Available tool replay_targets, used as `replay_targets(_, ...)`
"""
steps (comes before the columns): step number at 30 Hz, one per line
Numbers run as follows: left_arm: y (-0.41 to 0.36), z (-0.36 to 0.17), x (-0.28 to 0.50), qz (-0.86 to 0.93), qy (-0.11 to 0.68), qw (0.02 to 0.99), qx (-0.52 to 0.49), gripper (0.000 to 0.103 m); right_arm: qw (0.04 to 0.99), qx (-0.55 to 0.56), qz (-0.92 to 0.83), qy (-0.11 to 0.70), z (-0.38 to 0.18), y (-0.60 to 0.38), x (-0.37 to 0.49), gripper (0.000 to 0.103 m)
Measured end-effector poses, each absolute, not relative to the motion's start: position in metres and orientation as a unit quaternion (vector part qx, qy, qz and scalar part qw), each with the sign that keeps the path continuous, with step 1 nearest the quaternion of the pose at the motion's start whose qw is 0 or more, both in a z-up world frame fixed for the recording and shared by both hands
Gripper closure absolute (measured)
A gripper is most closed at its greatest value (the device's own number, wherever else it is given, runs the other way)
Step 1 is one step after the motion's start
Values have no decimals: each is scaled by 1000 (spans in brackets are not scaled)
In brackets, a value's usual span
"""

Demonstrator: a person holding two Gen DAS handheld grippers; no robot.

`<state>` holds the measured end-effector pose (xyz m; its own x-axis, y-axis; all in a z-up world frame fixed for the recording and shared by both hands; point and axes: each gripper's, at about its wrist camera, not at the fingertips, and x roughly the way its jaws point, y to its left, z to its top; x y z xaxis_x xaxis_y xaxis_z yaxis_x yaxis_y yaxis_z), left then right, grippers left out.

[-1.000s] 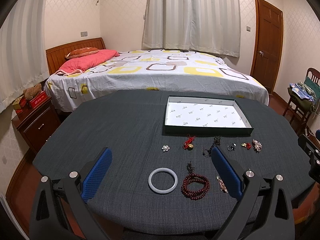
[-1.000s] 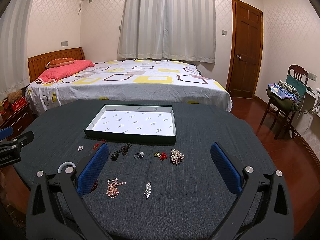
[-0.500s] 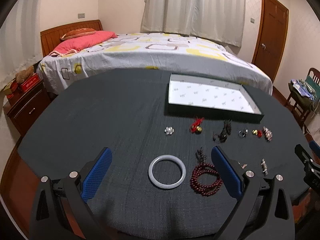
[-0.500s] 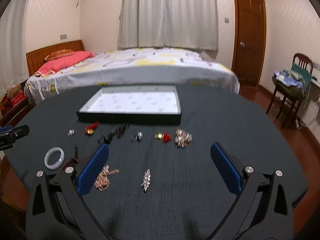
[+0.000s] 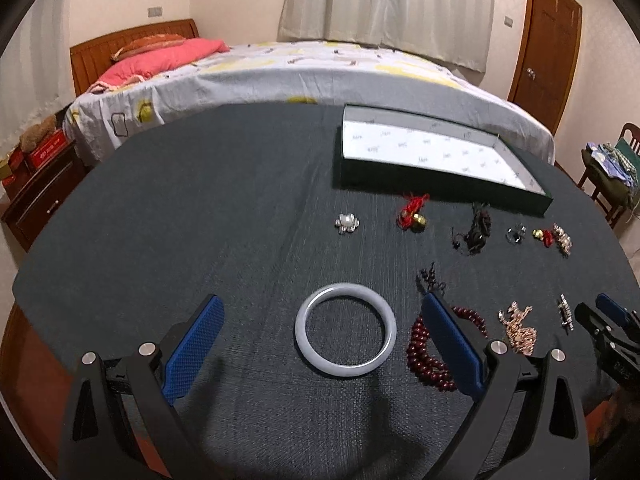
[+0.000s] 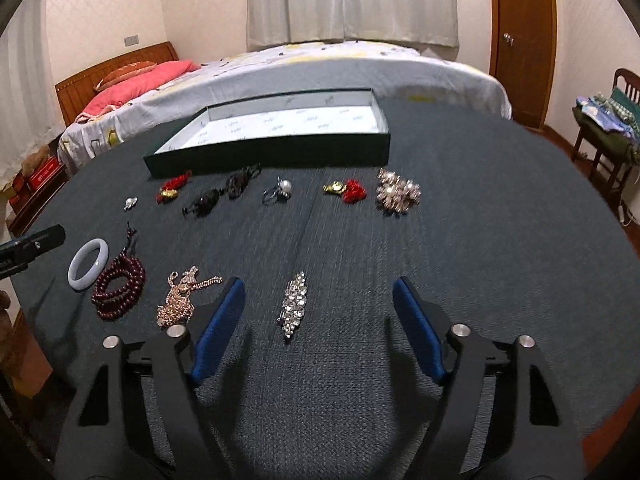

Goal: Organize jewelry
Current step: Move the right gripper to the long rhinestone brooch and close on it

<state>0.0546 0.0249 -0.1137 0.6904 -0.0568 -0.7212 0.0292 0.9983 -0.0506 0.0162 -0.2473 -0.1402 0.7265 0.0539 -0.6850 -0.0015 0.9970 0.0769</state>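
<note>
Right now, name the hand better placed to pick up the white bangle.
Left. The white bangle lies centred between the left gripper's open fingers; the right gripper frames the crystal brooch instead.

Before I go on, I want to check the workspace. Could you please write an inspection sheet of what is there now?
Surface: round table under dark cloth.
Job's things: open tray, nothing inside; white bangle, red bead bracelet, rose-gold chain, crystal brooch, pearl ring and other pieces lie on the cloth.
Clutter: nothing seen.
Grippers: left gripper open around the bangle, not touching; right gripper open about the brooch, jaws have just been closing.
Cables: nothing seen.
Surroundings: bed, door, chair.
</note>
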Motion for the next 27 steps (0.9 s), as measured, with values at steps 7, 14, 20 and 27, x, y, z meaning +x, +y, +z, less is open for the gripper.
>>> replay_targets(7,23,-121,60,-24,396,918,-12,7,920,33,33,390,-152,-240,27,45)
replay_targets(14,23,-124,61,-25,399,916,-14,7,918,25,37,394,-156,-236,30,58)
replay_targets(20,21,-126,62,-30,402,915,-10,7,919,14,43,391,-158,-234,29,70)
replay_targets(27,20,-128,63,-27,404,915,-8,7,919,13,49,390,-158,-234,27,90)
